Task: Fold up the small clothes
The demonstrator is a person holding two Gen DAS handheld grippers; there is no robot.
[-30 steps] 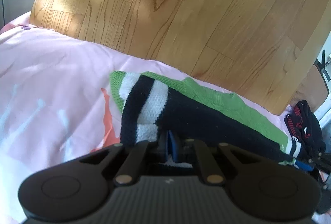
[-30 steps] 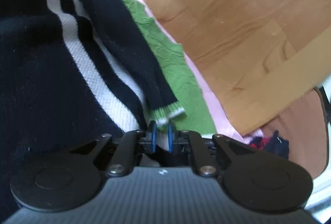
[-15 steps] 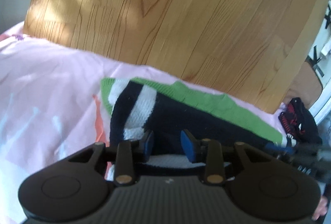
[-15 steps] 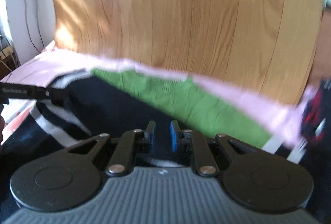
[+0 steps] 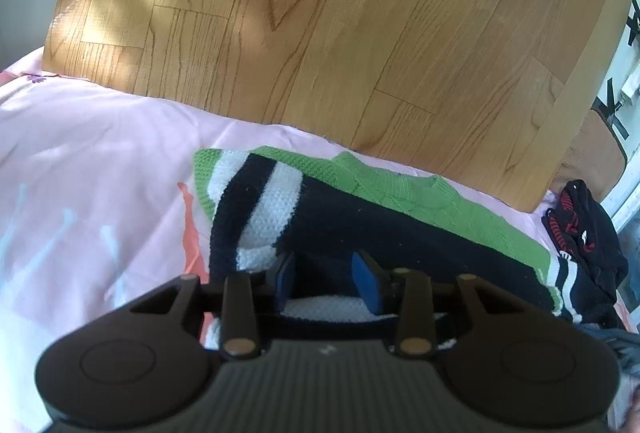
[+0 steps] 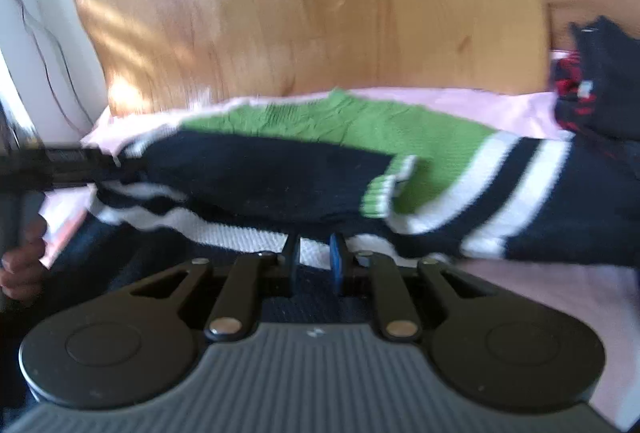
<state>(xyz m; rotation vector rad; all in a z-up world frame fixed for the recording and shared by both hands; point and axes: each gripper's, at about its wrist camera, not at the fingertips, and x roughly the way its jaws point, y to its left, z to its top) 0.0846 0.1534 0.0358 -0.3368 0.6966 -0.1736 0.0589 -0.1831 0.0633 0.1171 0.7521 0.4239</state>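
Currently, the knitted sweater (image 5: 360, 225) lies flat on a pink bedsheet (image 5: 100, 169), close to the bed edge that borders the wooden floor (image 5: 320, 33). The garment is navy with white stripes and a green upper section; its green collar faces the floor side.

Left tool (image 5: 326, 279): the jaws have just been opening and now stand apart. The blue pads (image 5: 370, 283) sit just above the navy body of the sweater and do not press on it. The striped left sleeve (image 5: 260, 209), folded inward over the body, lies directly ahead of the tool and slightly to its left.

Right tool (image 6: 314, 259): the jaws stand a narrow gap apart. A white stripe of the sweater (image 6: 312, 249) shows in the gap, but the frame is blurred, so contact with the fabric cannot be confirmed. A navy sleeve with a green-and-white cuff (image 6: 384, 193) lies folded across the body, just ahead of the tool. The second striped sleeve (image 6: 520, 193) extends to the right.

In the right wrist view, the left tool enters from the left edge at the sweater's far end, with fingers (image 6: 22, 265) of the person's hand below it.

A dark garment with red markings (image 5: 584, 233) lies beside the sweater at the right edge of the bed.
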